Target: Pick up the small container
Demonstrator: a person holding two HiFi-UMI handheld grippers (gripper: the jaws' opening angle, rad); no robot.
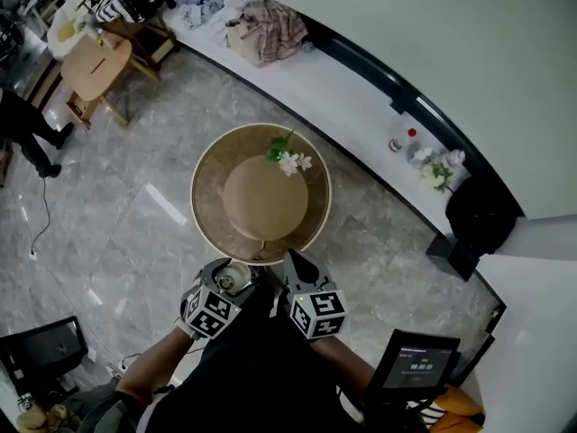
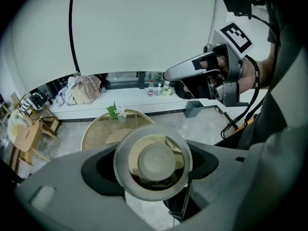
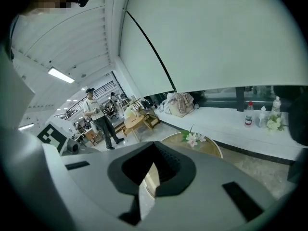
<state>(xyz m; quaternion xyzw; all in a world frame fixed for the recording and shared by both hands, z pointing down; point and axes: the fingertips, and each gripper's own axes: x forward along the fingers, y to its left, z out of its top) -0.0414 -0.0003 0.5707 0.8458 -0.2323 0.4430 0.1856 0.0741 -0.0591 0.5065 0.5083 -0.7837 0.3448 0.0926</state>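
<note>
The small container (image 1: 229, 281) is a round metal tin with a pale lid. My left gripper (image 1: 231, 280) is shut on it and holds it in the air near the front rim of the round glass table (image 1: 200, 219). In the left gripper view the container (image 2: 153, 161) fills the gap between the dark pads (image 2: 98, 170). My right gripper (image 1: 298, 265) hangs just right of it, its jaws together and nothing between them. In the right gripper view only a thin slit shows between the pads (image 3: 166, 165). The right gripper (image 2: 192, 78) also appears at the upper right of the left gripper view.
A flower sprig (image 1: 290, 159) stands at the table's far side. Behind runs a white ledge (image 1: 352, 88) with clothes (image 1: 266, 25) and small bottles (image 1: 401, 141). A wooden table (image 1: 95, 61) and a person (image 1: 22, 129) are at far left, a black bin (image 1: 482, 210) at right, a screen (image 1: 416, 361) near my right.
</note>
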